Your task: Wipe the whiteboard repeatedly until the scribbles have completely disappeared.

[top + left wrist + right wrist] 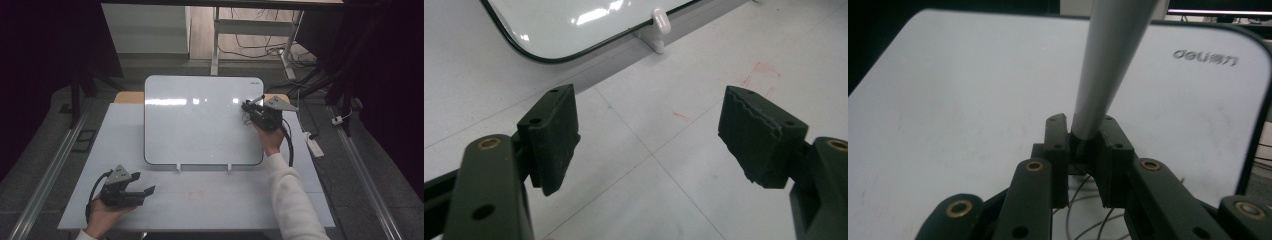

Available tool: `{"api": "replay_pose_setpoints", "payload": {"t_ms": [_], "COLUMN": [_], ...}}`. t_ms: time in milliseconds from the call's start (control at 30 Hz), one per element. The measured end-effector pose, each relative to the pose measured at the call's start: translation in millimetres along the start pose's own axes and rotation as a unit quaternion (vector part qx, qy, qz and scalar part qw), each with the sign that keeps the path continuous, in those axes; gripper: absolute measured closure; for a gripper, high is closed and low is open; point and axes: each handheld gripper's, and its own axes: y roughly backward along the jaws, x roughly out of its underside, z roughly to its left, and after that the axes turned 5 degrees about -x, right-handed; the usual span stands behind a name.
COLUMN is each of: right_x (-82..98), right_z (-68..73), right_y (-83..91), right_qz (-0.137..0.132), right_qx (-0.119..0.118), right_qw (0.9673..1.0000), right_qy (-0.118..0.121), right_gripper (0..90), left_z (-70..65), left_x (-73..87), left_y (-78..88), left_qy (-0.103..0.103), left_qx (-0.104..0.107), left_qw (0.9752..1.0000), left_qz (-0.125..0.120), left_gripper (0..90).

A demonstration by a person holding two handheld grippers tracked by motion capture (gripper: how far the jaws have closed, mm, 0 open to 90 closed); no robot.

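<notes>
A white whiteboard (200,120) with a dark rim lies in the middle of the pale table (125,150). My right gripper (247,107) hovers over the board's right side, shut on a grey marker (257,99) that sticks up and away from the jaws. In the right gripper view the marker (1108,65) rises from between the jaws of the right gripper (1083,131) above the whiteboard (973,90), and thin dark scribbled lines (1088,210) show on the board below. My left gripper (145,192) rests at the table's front left. It stands open (651,125) and holds nothing.
Two white clips (178,168) hold the board's near edge, one seen close as a clip (661,20). Faint red marks (764,72) lie on the table in front. A power strip (314,145) and cables (260,50) lie on the floor to the right and behind.
</notes>
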Motion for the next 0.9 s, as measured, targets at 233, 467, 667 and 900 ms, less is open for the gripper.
{"api": "replay_pose_setpoints", "payload": {"t_ms": [233, 467, 667, 900], "right_x": [0.4, 3.3, 1.5, -1.7], "right_z": [-4.5, -6.5, 1.0, -22.0], "right_y": [9.8, 8.5, 2.6, 15.8], "right_qz": [0.004, -0.006, 0.008, -0.015], "right_qx": [0.021, 0.02, -0.004, 0.04], "right_qw": [0.9997, 0.9998, 0.9999, 0.999], "right_qy": [0.007, 0.004, 0.014, -0.013], "right_gripper": [77.8, 77.8, 77.8, 77.8], "left_z": [0.3, 0.6, 1.6, -0.3], "left_x": [0.0, -0.6, -0.4, 0.2], "left_y": [0.1, -1.5, -0.2, 0.1], "left_qy": [0.0, 0.001, 0.002, -0.002], "left_qx": [-0.001, 0.0, -0.003, -0.001], "left_qw": [1.0, 1.0, 1.0, 1.0], "left_qz": [-0.001, 0.002, -0.001, -0.001], "left_gripper": [24.9, 24.9, 24.9, 25.0]}}
